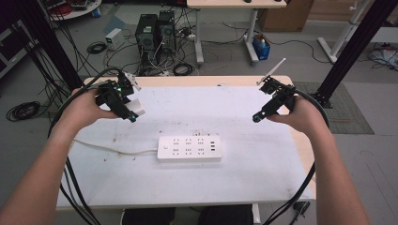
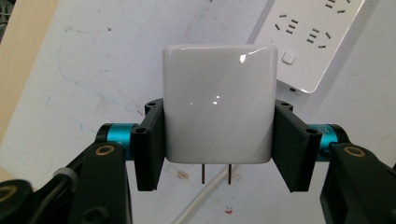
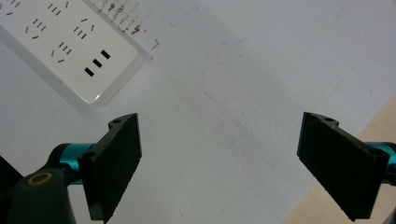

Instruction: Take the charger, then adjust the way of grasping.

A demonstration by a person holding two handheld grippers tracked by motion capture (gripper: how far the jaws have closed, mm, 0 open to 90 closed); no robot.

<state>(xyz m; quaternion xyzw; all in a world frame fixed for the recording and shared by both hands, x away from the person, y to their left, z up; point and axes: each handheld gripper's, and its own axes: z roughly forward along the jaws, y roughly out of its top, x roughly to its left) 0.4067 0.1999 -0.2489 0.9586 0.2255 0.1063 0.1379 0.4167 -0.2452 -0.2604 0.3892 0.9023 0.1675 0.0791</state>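
My left gripper (image 2: pixel 218 144) is shut on a white plug adapter (image 2: pixel 218 102); its two metal prongs (image 2: pixel 217 173) point down toward me. In the high view the left gripper (image 1: pixel 127 108) holds the adapter (image 1: pixel 136 107) above the table's left rear part. A white power strip (image 1: pixel 189 148) lies flat in the middle of the table, its cord (image 1: pixel 112 149) running off to the left. The strip's end with the switch (image 2: pixel 308 42) lies beyond the adapter. My right gripper (image 3: pixel 219 163) stands open over bare table, with the strip's USB end (image 3: pixel 70 51) to its upper left. Seen from above, it (image 1: pixel 263 114) hovers right of the strip.
The white tabletop (image 1: pixel 244 117) has wooden edges at back and right (image 3: pixel 373 200). Small stains mark the surface left of the strip (image 1: pixel 117 137). Black cables trail from both grippers off the table sides. Computers and tangled wires sit on the floor behind.
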